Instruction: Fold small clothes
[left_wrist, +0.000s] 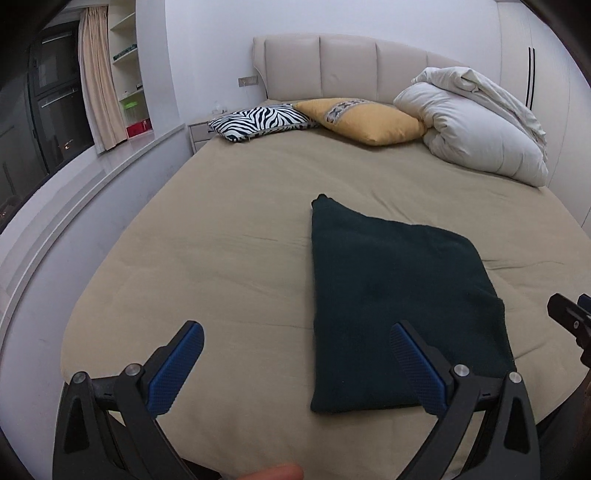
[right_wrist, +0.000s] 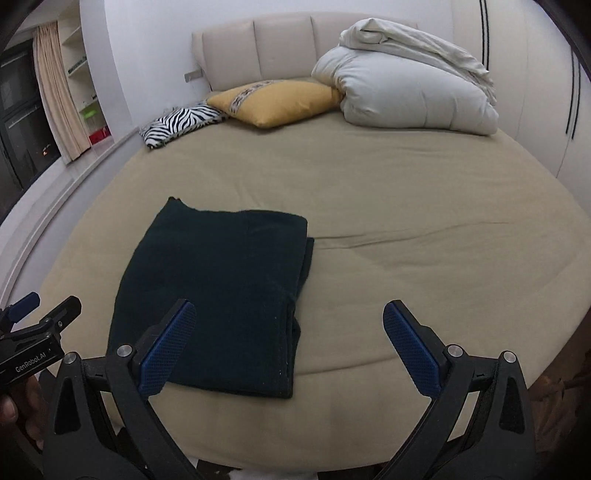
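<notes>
Right tongs (left_wrist: 570, 321) cut off by the frame edge.

I'm looking across a wide bed with a tan fitted sheet (left_wrist: 236, 229), its padded beige headboard (left_wrist: 347, 66) at twelve o'clock against a plain white wall (left_wrist: 210, 48). A zebra-striped cushion (left_wrist: 258, 122), a mustard-yellow cushion (left_wrist: 362, 120) and a bundled off-white duvet (left_wrist: 476, 125) sit along the head. At ten o'clock I see a dark window (left_wrist: 40, 110), a cream curtain (left_wrist: 98, 77) and white built-in shelves (left_wrist: 127, 62).
</notes>
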